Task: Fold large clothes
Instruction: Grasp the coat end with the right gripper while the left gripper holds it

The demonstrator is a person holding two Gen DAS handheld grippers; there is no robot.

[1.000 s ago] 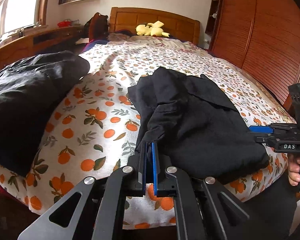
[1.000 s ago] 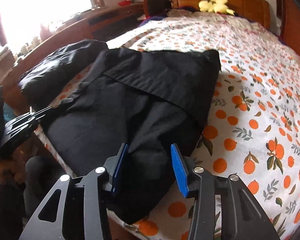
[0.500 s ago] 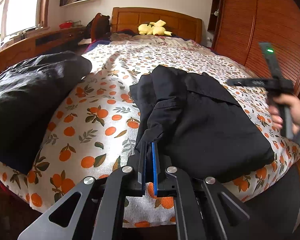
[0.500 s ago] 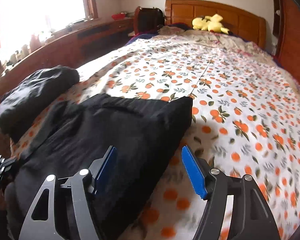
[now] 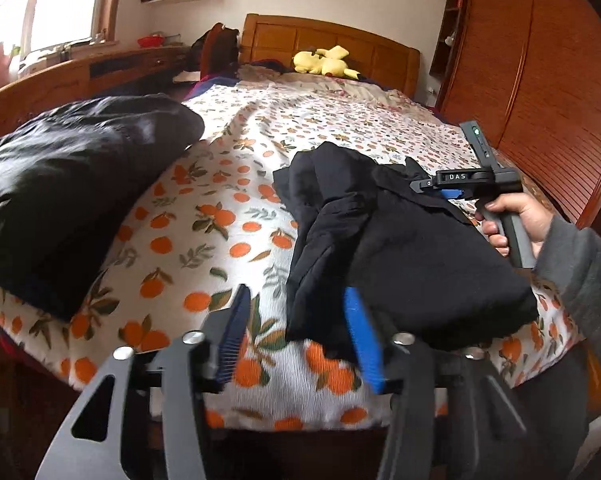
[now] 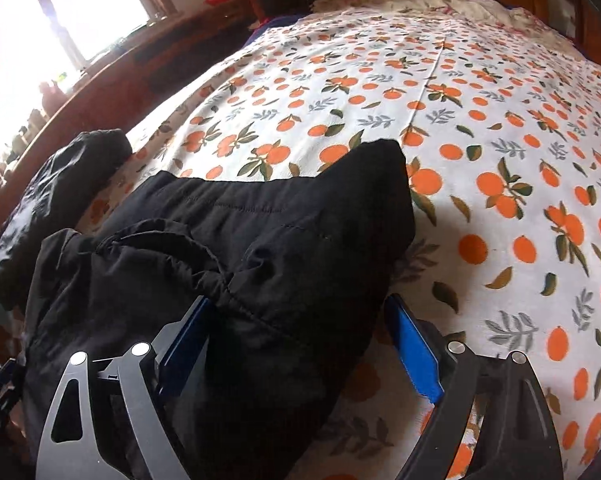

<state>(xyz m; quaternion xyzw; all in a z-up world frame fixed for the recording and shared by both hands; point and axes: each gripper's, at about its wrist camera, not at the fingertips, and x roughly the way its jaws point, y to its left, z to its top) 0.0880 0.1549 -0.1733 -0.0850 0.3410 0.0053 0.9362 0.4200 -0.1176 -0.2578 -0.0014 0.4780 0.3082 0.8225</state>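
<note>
A black garment point(image 5: 404, 240) lies partly folded on the orange-print bedsheet point(image 5: 220, 208) near the foot of the bed. My left gripper point(image 5: 296, 336) is open, with the garment's near-left corner at its right finger. My right gripper point(image 6: 296, 344) is open and straddles the garment's point(image 6: 236, 248) bunched right edge, low over the bed. In the left wrist view the right gripper point(image 5: 452, 188) sits at the garment's far right side, held by a hand.
A second black garment point(image 5: 60, 184) lies bundled on the bed's left side; it also shows in the right wrist view point(image 6: 48, 200). A yellow plush point(image 5: 324, 62) sits by the wooden headboard. A wooden wardrobe point(image 5: 540, 80) stands to the right, a desk under the window to the left.
My left gripper has opened from shut. My right gripper swung up, then came down onto the garment's right edge and opened wider.
</note>
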